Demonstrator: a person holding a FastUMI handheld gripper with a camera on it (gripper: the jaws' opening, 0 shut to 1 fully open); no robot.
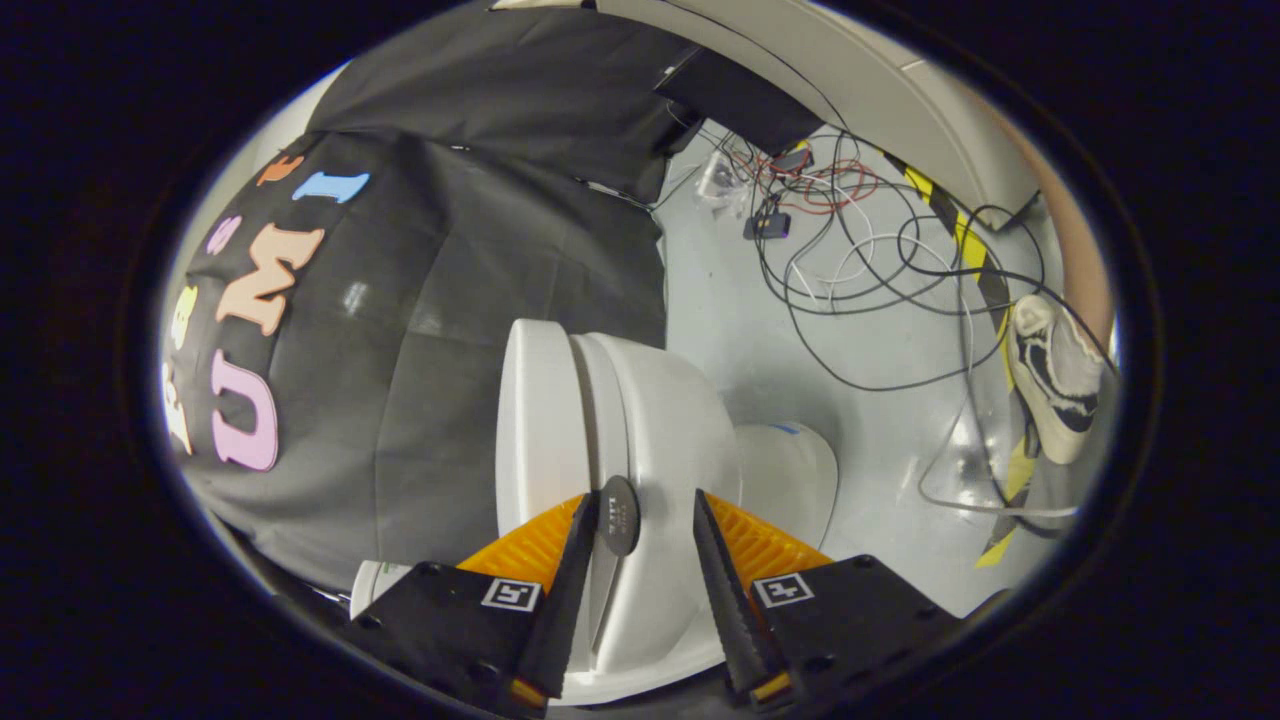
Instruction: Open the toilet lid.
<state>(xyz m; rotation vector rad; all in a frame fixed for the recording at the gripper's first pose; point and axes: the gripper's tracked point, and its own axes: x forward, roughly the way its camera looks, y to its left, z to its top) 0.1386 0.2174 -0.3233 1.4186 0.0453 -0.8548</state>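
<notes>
My gripper [645, 515] has its fingers spread to either side of the toilet lid [545, 420], whose front edge sits between them unpinched, and the lid looks already raised off the toilet bowl [790, 470], so I judge little remains.

The tool [645, 515] points forward with its two fingers [575, 570] spread apart, jaws parted in a wide V. Neither finger presses on anything; a clear gap lies between the tips. A person's shoe [1055, 380] stands well beyond the fingers.
</notes>
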